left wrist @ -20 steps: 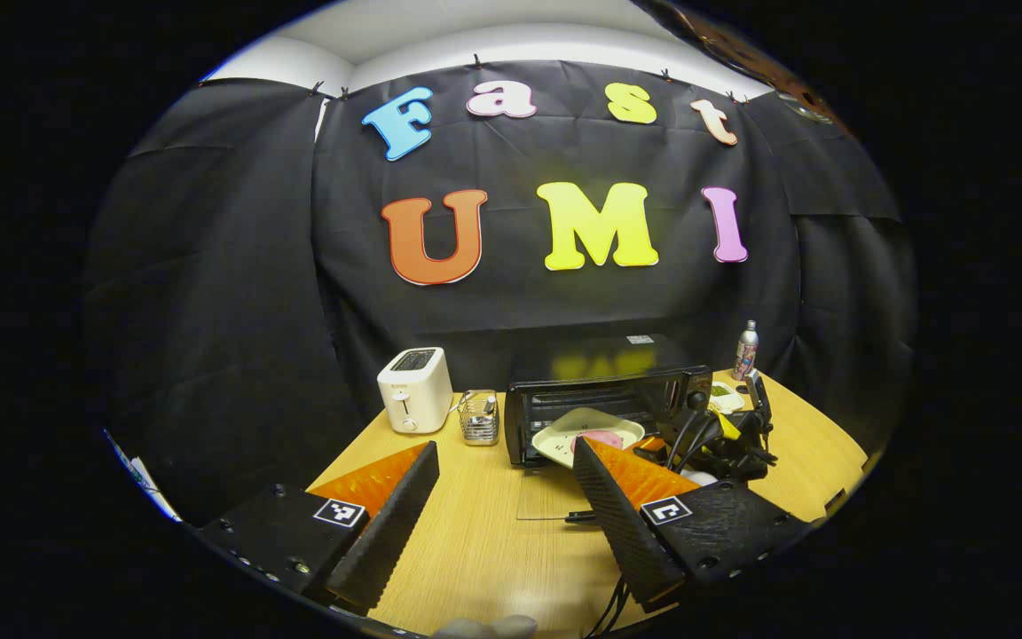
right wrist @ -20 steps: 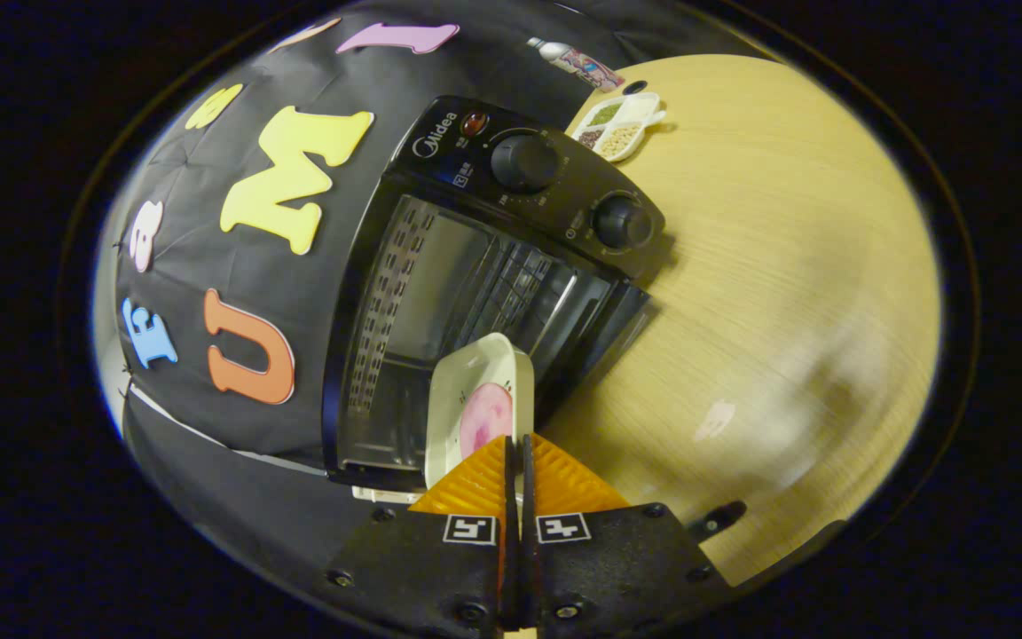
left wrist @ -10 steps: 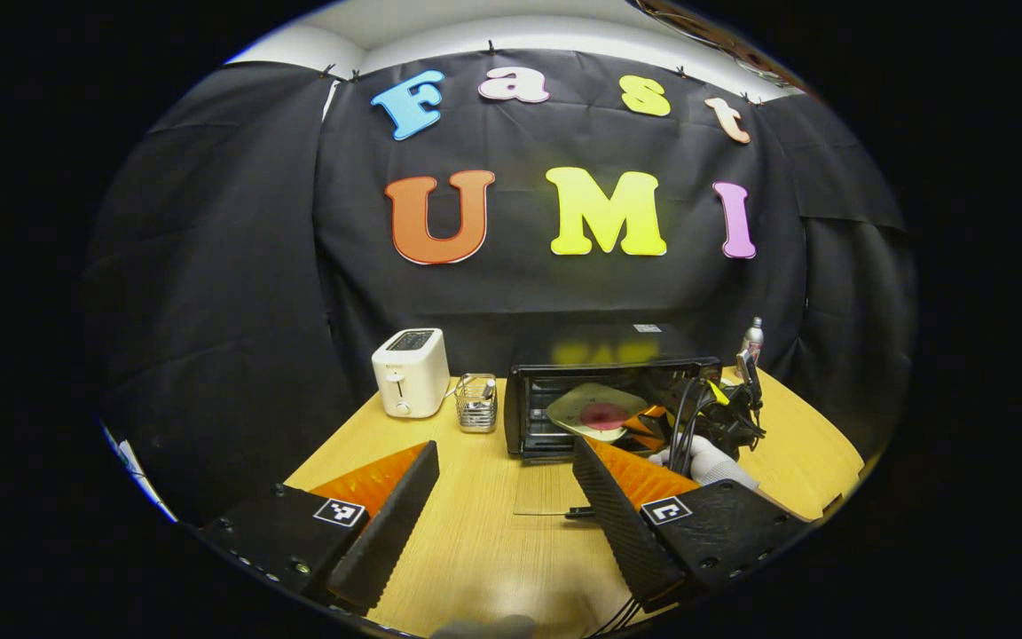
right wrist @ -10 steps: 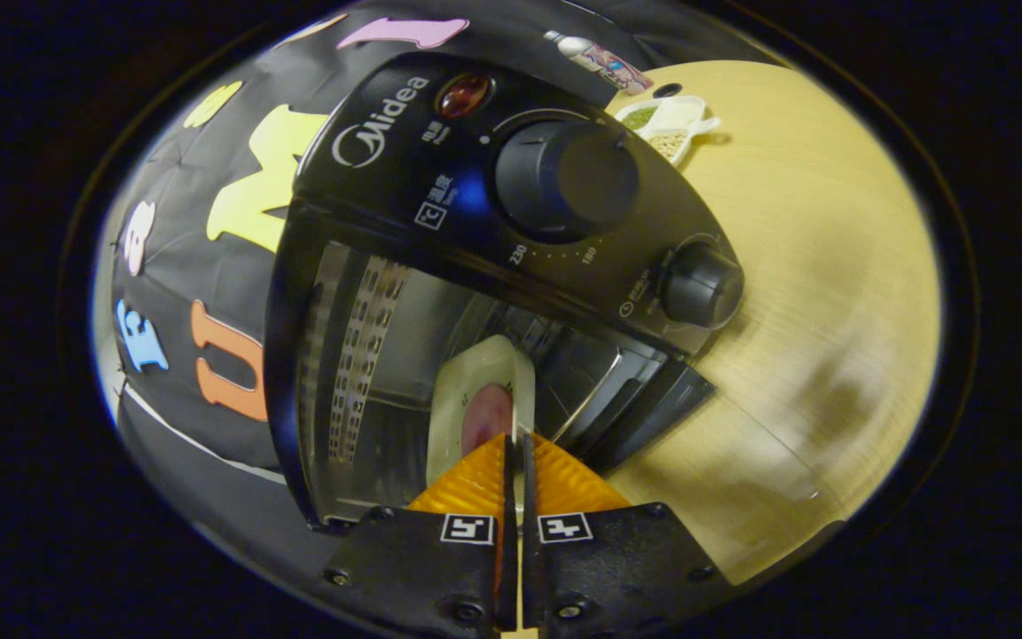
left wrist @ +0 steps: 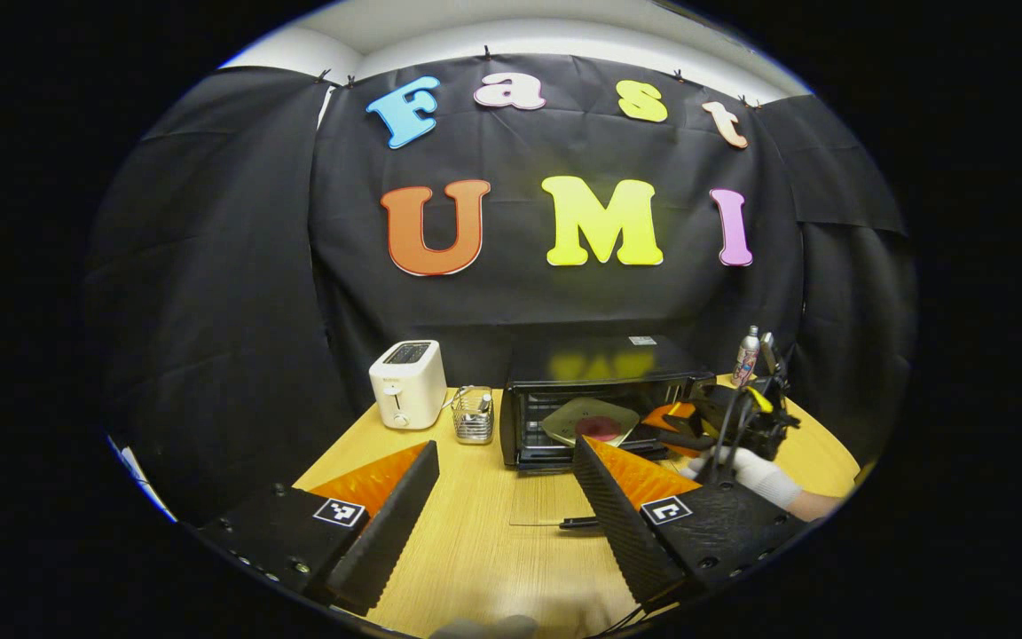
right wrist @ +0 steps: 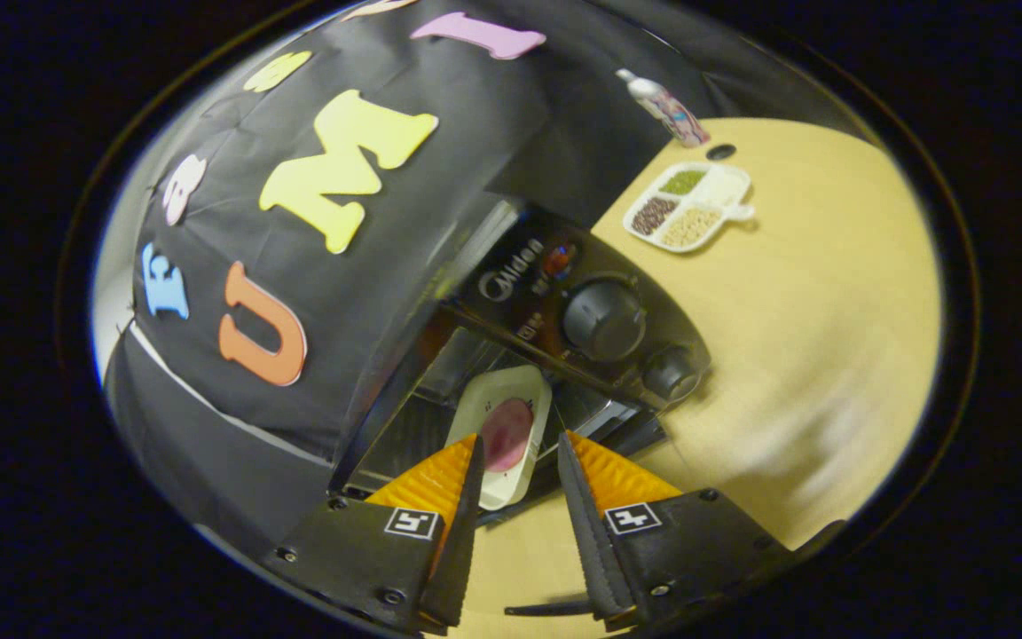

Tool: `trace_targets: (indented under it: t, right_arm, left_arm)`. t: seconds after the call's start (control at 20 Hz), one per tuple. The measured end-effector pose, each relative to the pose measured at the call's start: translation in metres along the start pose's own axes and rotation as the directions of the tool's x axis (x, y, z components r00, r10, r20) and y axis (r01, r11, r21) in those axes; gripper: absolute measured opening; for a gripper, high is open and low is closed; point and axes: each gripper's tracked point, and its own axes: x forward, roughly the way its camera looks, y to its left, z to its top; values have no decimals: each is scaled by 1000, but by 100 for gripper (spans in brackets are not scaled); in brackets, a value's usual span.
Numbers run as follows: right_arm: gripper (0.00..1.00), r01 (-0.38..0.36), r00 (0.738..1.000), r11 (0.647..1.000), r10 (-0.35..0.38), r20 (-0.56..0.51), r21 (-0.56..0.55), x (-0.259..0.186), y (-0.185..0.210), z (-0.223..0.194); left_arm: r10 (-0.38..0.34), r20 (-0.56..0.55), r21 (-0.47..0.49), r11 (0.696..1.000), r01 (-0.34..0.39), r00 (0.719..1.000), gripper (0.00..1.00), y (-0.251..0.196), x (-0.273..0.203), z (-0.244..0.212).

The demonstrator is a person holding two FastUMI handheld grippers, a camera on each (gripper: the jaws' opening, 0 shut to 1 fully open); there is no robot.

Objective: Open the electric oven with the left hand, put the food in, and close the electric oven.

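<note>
Right claw (right wrist: pixel 515 461) released, fingers clear of plate (right wrist: pixel 504 435) edge inside open oven (right wrist: pixel 555 311); left claw (left wrist: pixel 502 470) spread wide.

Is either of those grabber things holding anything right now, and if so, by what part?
Nothing is held. The right gripper is open, fingers apart from the plate of food sitting inside the oven. The left gripper is open over the table.
</note>
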Motion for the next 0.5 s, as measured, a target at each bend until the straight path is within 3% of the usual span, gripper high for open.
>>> trace_targets:
  t: [0.05,0.1,0.15,0.35,0.5]
  right_arm:
    - [63,8,1000,997,-8,1,-72,-19,2,3]
    - [63,10,1000,990,-9,9,-143,-38,5,10]
    - [75,18,1000,978,-15,15,-209,-58,7,15]
    - [88,112,992,904,-75,105,-412,-139,6,50]
    - [91,204,971,810,-93,222,-551,-197,8,91]
  left_arm:
    - [-14,5,-3,1000,14,1000,97,-4,-2,4]
    - [-18,12,-8,1000,18,1000,97,-6,-4,10]
    - [-28,15,-15,999,28,999,97,-9,-7,16]
    - [-79,64,-44,996,82,995,97,-28,-21,33]
    - [-138,101,-53,988,143,985,96,-49,-28,40]
